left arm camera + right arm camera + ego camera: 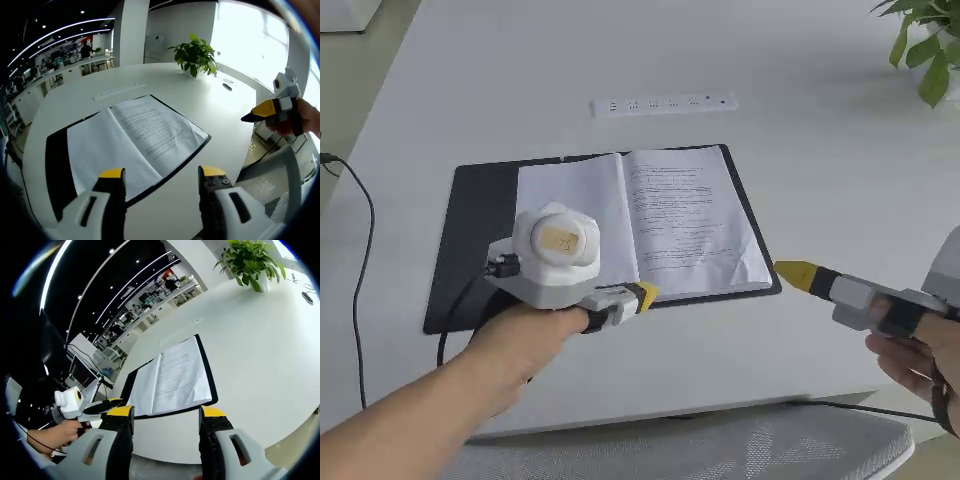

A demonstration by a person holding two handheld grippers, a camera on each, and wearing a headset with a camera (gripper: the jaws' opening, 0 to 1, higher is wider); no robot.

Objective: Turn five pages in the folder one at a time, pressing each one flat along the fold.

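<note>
The black folder (470,235) lies open on the white table, a blank page (575,195) on its left half and a printed page (690,215) on its right half. My left gripper (642,294) hovers at the folder's near edge, just below the fold, jaws open and empty. In the left gripper view the folder (140,135) lies just beyond my open left gripper (162,173). My right gripper (793,272) hangs off the folder's near right corner, apart from it. Its own view has the folder (172,377) ahead of the right gripper (166,412), which is open with nothing held.
A white power strip (665,103) lies on the table beyond the folder. A potted plant (925,45) stands at the far right corner. A black cable (360,270) hangs off the table's left side. A mesh chair back (720,445) sits below the near edge.
</note>
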